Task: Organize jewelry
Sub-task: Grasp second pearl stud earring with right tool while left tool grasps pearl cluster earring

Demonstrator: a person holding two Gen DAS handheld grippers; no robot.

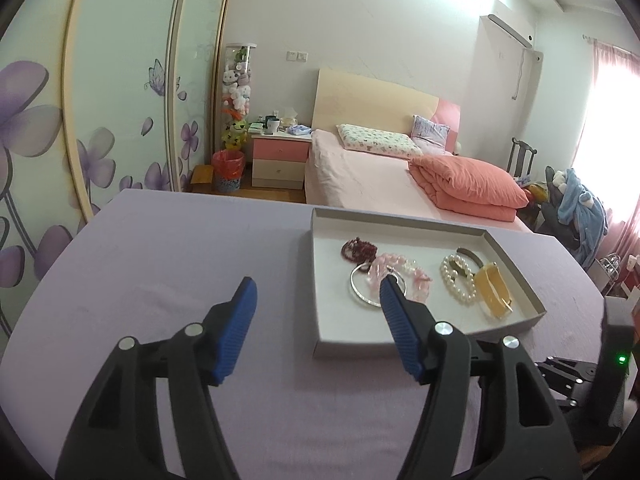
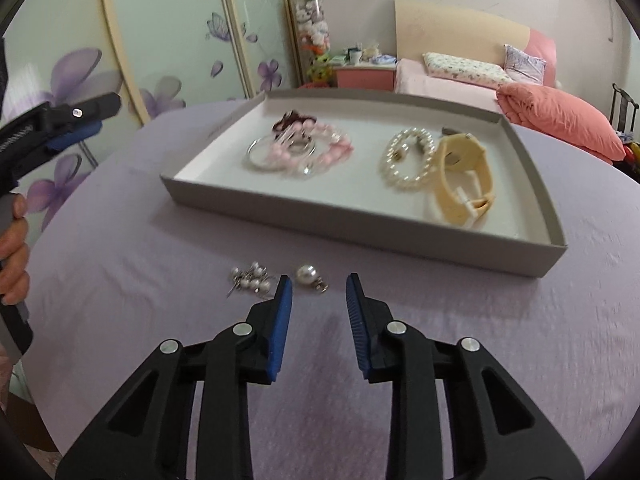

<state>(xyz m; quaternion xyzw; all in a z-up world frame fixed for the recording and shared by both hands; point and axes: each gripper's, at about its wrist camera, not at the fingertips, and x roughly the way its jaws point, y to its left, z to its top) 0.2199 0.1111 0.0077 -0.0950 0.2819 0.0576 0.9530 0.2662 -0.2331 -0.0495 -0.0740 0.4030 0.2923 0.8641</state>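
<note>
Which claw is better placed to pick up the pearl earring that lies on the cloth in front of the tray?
Probably the right claw: open, with the pearl earring just beyond its tips. The left claw points toward the tray.

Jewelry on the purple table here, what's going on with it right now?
A person is sorting jewelry with a handheld tool in each hand. The grey tray already holds a pearl bracelet, pink beads, a silver bangle and a cream watch. The right tool is open, pointed at a loose pearl earring and a small pearl cluster on the cloth. The left tool is open and empty.
</note>
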